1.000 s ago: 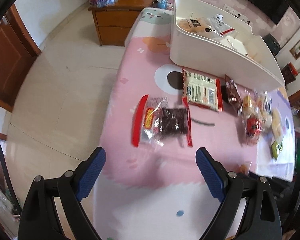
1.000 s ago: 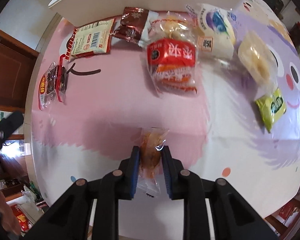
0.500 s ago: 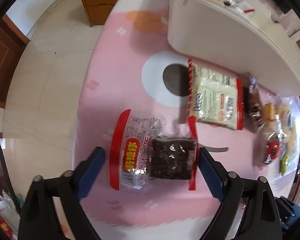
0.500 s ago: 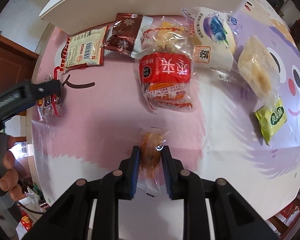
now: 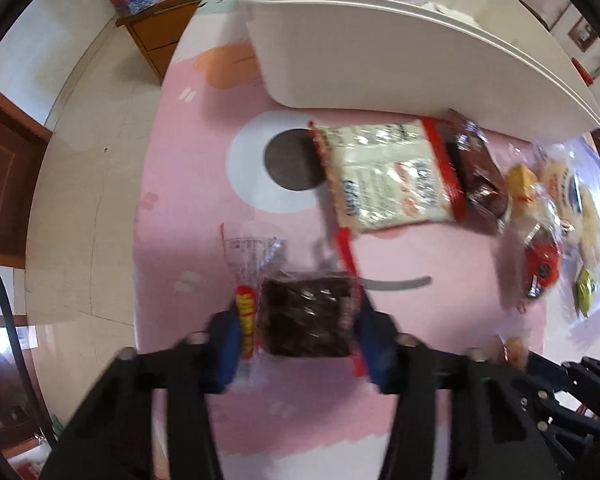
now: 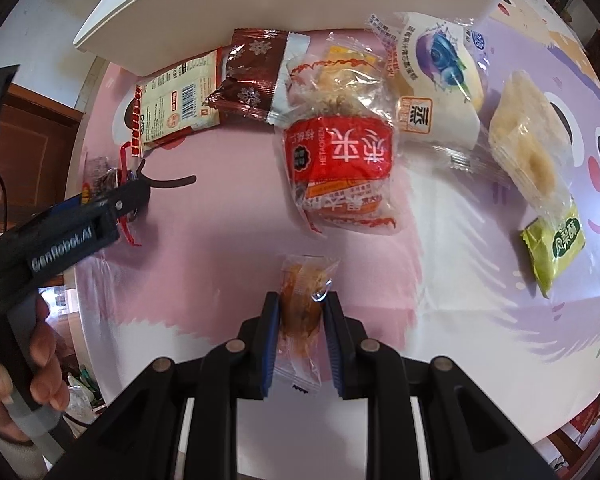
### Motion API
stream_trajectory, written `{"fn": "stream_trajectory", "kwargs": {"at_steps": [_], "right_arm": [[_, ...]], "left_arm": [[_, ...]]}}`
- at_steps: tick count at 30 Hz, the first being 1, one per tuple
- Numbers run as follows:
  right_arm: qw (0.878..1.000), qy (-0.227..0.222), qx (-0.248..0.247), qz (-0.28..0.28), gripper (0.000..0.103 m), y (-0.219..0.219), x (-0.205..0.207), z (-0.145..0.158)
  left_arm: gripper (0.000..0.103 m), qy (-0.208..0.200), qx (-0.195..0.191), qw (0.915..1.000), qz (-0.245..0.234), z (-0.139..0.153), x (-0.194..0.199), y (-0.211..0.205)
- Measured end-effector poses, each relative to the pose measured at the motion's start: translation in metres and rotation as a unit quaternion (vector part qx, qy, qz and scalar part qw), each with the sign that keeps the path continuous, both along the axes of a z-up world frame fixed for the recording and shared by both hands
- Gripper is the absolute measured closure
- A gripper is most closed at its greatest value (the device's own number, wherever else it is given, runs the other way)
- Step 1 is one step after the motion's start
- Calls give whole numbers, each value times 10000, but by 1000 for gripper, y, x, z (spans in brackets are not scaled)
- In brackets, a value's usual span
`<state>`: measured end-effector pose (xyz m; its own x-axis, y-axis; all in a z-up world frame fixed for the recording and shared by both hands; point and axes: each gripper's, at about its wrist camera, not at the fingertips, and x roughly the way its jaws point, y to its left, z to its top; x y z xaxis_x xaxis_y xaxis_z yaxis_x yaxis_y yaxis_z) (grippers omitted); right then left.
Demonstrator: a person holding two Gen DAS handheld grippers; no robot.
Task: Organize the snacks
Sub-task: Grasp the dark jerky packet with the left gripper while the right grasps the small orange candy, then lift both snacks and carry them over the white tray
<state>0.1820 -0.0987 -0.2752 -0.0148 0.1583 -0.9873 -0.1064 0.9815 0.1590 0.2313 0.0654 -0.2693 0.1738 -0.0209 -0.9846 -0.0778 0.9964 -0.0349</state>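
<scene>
My left gripper (image 5: pixel 298 334) is shut on a clear red-edged packet of dark brown cake (image 5: pixel 306 316) lying on the pink tablecloth. The same gripper shows in the right wrist view (image 6: pixel 128 196) at the left, on that packet (image 6: pixel 100 178). My right gripper (image 6: pixel 300 316) is shut on a small clear packet with an orange-brown snack (image 6: pixel 302 300), held above the table. The white bin (image 5: pixel 380 48) stands at the far side, with several packets inside; its underside shows in the right wrist view (image 6: pixel 260 4).
Loose snacks lie in front of the bin: a cream and red packet (image 5: pixel 388 176), a brown wrapper (image 6: pixel 252 76), a red bag (image 6: pixel 340 168), a blueberry bun (image 6: pixel 436 80), a pale pastry (image 6: pixel 528 140), a green packet (image 6: pixel 556 248). A wooden cabinet (image 5: pixel 160 36) stands beyond the table.
My left gripper has come down over the dark cake packet and closed on it. My right gripper has kept its hold on the orange-brown snack, hardly moving.
</scene>
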Motion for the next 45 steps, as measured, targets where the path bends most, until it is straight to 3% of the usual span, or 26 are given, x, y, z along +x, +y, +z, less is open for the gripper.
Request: {"fn": "stream_trajectory", "kwargs": {"at_steps": [10, 19, 27, 34, 40, 45], "right_arm": [[9997, -255, 65, 11, 81, -19, -3, 30], [9966, -794, 203, 16, 81, -36, 1, 85], [9866, -1609, 250, 37, 81, -42, 24, 154], [9731, -2282, 303, -38, 81, -39, 64, 206], [9589, -2816, 315, -137, 81, -42, 99, 250], [9508, -3059, 394, -285, 81, -45, 135, 275]], "left_arm": [[63, 44, -319, 9995, -30, 13, -30, -29], [63, -514, -465, 9973, -243, 85, -37, -64], [63, -1088, -679, 9912, -322, 158, -7, -42], [63, -1769, -516, 9812, -580, 222, 32, -44], [63, -2171, -408, 9731, -653, 256, 70, -42], [62, -2320, -293, 9701, -655, 266, 102, -44]]}}
